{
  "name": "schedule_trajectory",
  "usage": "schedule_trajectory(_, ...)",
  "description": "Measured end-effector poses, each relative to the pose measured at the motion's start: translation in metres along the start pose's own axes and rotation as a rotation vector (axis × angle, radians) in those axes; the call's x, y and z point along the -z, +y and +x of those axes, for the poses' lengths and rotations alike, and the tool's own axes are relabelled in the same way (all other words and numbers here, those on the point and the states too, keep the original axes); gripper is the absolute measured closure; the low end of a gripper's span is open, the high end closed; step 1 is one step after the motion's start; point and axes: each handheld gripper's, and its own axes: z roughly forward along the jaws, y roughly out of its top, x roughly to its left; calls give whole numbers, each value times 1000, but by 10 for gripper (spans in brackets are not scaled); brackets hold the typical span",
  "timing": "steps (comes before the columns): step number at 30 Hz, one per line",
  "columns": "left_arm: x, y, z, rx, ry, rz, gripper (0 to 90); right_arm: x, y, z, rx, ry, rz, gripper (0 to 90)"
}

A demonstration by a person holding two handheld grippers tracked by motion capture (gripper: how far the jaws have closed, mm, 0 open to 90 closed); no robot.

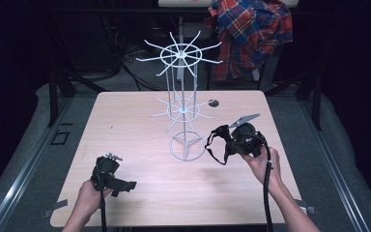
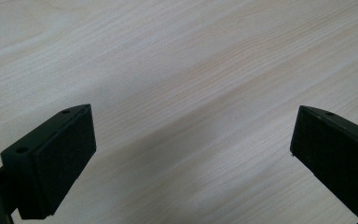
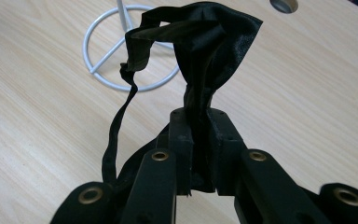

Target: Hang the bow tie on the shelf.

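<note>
Right gripper is clamped on a black fabric piece, its jaws pressed together with a bunched fold of the cloth between them. From the right gripper view the cloth stands up above the jaws, spreading into a wider, slightly shiny flap, and a thin strap runs from its upper edge in a loop down past the left jaw. In the high view this gripper is off the worktop, just right of the wire rack's ring base, with the fabric and its strap hanging toward the rack. The hand grips the body from below, and a cable trails back along the forearm.

Left gripper has its jaws spread wide with nothing between them; its own view looks down on bare, pale wood grain. In the high view it sits low over the near left part of the worktop, well apart from the rack and the fabric.

Behind the worktop a plaid shirt hangs. A small round hole lies in the wood just right of the rack's lower tier.
</note>
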Motion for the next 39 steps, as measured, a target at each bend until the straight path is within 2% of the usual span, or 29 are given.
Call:
schedule_trajectory(11,0,0,0,2,0,-2,2,6,16,1,27,-10,-7,812)
schedule_trajectory(21,0,0,0,1,-1,-1,2,12,32,8,83,-19,-12,812)
schedule_trajectory(39,0,0,0,1,0,0,2,14,45,8,98,-23,-27,812)
